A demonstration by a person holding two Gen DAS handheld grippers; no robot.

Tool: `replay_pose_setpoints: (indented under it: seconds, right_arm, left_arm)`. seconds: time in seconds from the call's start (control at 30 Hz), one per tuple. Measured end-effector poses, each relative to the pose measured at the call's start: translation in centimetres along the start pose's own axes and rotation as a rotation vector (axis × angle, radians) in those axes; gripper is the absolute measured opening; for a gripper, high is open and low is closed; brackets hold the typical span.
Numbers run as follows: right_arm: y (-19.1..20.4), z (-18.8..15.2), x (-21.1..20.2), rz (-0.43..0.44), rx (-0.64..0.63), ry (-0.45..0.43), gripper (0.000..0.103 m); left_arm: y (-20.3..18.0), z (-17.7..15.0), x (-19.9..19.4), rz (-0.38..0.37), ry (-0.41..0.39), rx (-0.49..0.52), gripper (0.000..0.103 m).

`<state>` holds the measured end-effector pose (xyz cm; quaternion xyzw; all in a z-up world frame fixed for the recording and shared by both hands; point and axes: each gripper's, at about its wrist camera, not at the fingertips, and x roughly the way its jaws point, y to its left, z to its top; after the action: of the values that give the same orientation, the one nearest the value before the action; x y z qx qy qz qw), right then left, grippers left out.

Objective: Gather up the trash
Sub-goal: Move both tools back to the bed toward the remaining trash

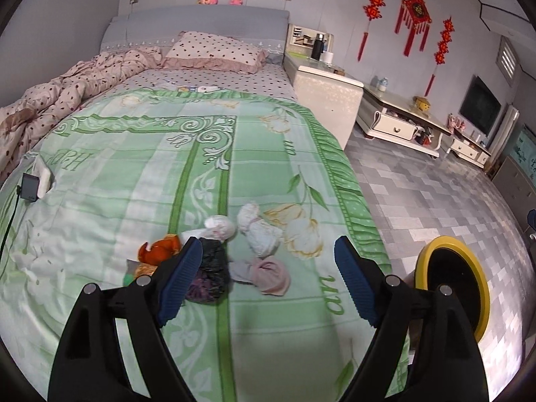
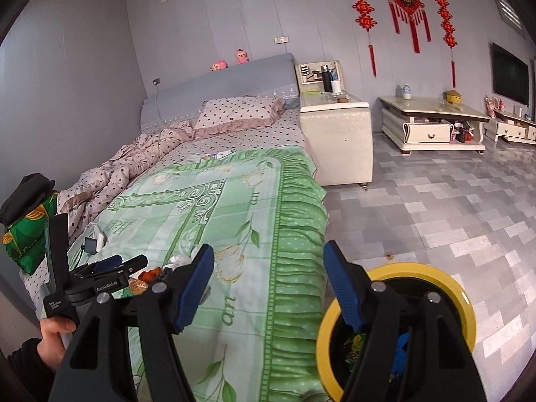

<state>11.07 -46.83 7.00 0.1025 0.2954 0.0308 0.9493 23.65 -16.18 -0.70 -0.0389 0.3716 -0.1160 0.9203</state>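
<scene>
Both grippers, left (image 1: 268, 281) and right (image 2: 269, 284), hover with fingers spread and empty; wadded trash (image 1: 214, 261) lies clustered on the green bedspread (image 1: 134, 174), yellow-rimmed bin (image 2: 398, 328) just beside the bed for dropping.

Both views are evenly and softly lit by cool indoor light, with a bluish-grey cast on the walls. Shadows are faint. The tiled floor (image 2: 435, 207) carries a pale sheen near the low cabinet (image 2: 432, 127). Strong fisheye bending curves the bed (image 1: 187, 154) and walls, and dark vignetting fills the corners. Close blue pads (image 1: 182, 278) look slightly soft; the distance stays fairly sharp.
</scene>
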Motion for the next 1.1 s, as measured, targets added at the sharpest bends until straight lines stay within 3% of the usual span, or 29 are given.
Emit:
replay_pose_setpoints:
  seconds: [0.47, 0.77, 1.1]
  right_arm:
    - [7.8, -1.0, 7.7, 0.108, -0.082, 0.118, 0.064]
    - [11.0, -3.4, 13.5, 0.131, -0.118, 0.216, 0.064]
    - [12.5, -6.4, 20.7, 0.108, -0.144, 0.325, 0.064]
  left_arm:
    - [10.6, -2.4, 0.4, 0.125, 0.046, -0.127, 0.078]
    - [14.3, -4.7, 3.4, 0.163, 0.107, -0.173, 0.077]
    - [16.4, -5.9, 6.9, 0.155, 0.158, -0.207, 0.077]
